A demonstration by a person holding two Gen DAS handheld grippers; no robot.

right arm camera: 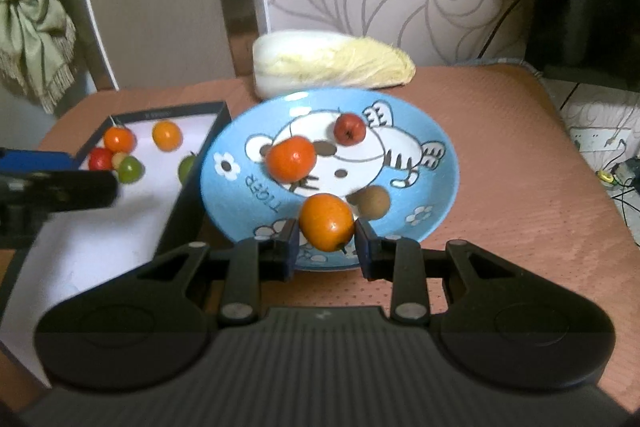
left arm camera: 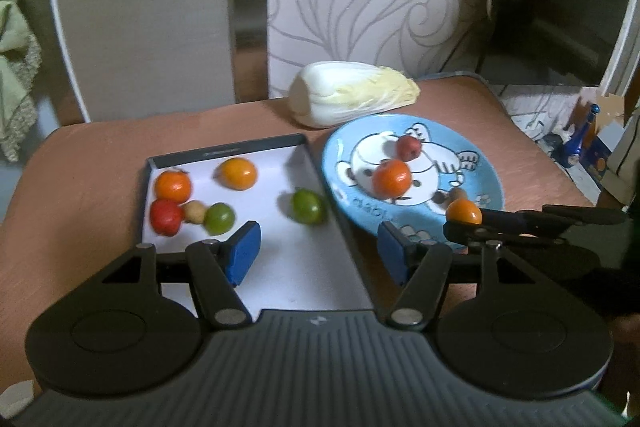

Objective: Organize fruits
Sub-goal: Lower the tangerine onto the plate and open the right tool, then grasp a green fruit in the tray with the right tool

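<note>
The right tool (right arm camera: 326, 247) is clenched on a small yellow-orange fruit (right arm camera: 327, 221), pinched between its two dark-padded fingers above the near rim of the round blue ceramic plate with a cartoon tiger (right arm camera: 436, 163). On that plate lie a bigger orange round fruit (right arm camera: 291, 159), a small dark red fruit (right arm camera: 350, 129) and a brown round fruit (right arm camera: 371, 202), the brown one just behind the held fruit. The left tool (left arm camera: 318, 254) is released, its blue-padded fingers (left arm camera: 244, 253) spread wide and holding nothing, hovering over the near part of the shallow dark-rimmed box with a white floor (left arm camera: 280, 259). Inside the box sit an orange fruit with a stem (left arm camera: 172, 185), a yellow-orange fruit (left arm camera: 236, 173), a red fruit (left arm camera: 167, 217), a small beige fruit (left arm camera: 194, 212) and two green fruits, one touching the beige one (left arm camera: 219, 218) and one alone near the box's right wall (left arm camera: 307, 206). Box and plate stand side by side on the salmon-coloured cloth-covered desk (right arm camera: 512, 147). A pale napa cabbage (left arm camera: 352, 93) lies behind the plate.
</note>
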